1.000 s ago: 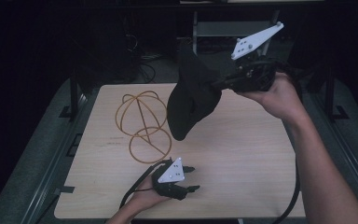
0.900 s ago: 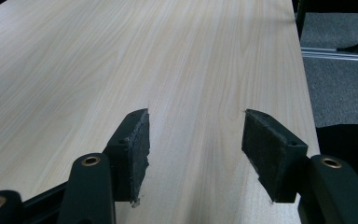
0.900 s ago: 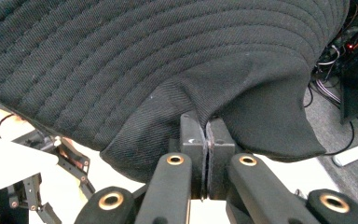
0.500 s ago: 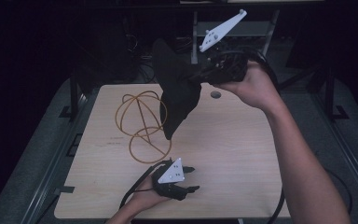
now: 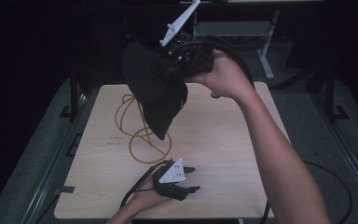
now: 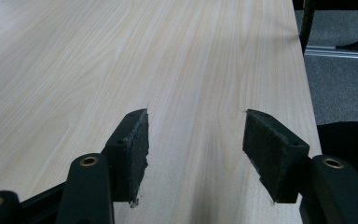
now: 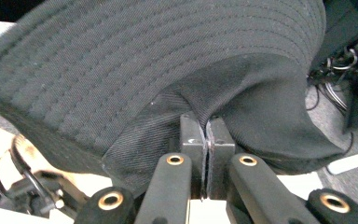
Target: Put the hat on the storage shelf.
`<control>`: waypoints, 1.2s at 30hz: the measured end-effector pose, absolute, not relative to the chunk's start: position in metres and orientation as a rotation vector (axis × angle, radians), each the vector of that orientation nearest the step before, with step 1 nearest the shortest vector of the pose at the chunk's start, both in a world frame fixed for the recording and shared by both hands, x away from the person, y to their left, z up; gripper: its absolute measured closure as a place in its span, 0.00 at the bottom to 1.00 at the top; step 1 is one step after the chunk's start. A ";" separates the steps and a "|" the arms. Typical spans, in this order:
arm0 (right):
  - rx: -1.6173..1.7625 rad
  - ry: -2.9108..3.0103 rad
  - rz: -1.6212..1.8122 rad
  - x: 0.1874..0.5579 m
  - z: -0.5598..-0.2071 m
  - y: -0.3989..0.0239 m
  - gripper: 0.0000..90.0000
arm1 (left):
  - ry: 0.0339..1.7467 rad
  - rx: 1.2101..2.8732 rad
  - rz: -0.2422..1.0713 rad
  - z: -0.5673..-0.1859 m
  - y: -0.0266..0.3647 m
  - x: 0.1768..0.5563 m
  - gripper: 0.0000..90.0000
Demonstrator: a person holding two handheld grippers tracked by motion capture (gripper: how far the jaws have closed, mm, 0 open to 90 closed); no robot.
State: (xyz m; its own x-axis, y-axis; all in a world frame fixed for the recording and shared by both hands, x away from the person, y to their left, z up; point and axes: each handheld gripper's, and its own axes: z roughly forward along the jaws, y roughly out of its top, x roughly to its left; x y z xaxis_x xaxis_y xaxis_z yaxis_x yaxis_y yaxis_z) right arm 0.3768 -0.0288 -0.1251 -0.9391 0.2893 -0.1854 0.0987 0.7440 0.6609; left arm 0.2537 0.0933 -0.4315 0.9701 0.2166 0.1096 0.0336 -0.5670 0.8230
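Holding a black hat above the table, right gripper jaws are clenched on its fabric; left gripper jaws stand apart with nothing between

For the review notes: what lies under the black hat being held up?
Below the black hat, which hangs from the shut right gripper, the orange cable loops on the wooden table. The hat covers part of those loops.

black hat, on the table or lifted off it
Lifted: the black hat hangs above the table, pinched in the right gripper.
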 end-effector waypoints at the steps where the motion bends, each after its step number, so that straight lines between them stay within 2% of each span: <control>1: 0.291 2.674 0.982 0.377 -0.124 -0.021 0.98 | 0.175 2.167 0.245 -0.432 0.093 0.254 0.44; 14: 0.250 2.758 0.938 0.387 -0.134 0.039 0.98 | 0.177 2.162 0.247 -0.431 0.093 0.254 0.44; 24: 0.209 2.832 0.773 0.393 -0.155 0.093 0.98 | 0.152 2.195 0.225 -0.435 0.088 0.253 0.43; 36: 0.195 2.880 0.808 0.401 -0.180 0.125 0.96 | 0.161 2.182 0.211 -0.434 0.087 0.251 0.42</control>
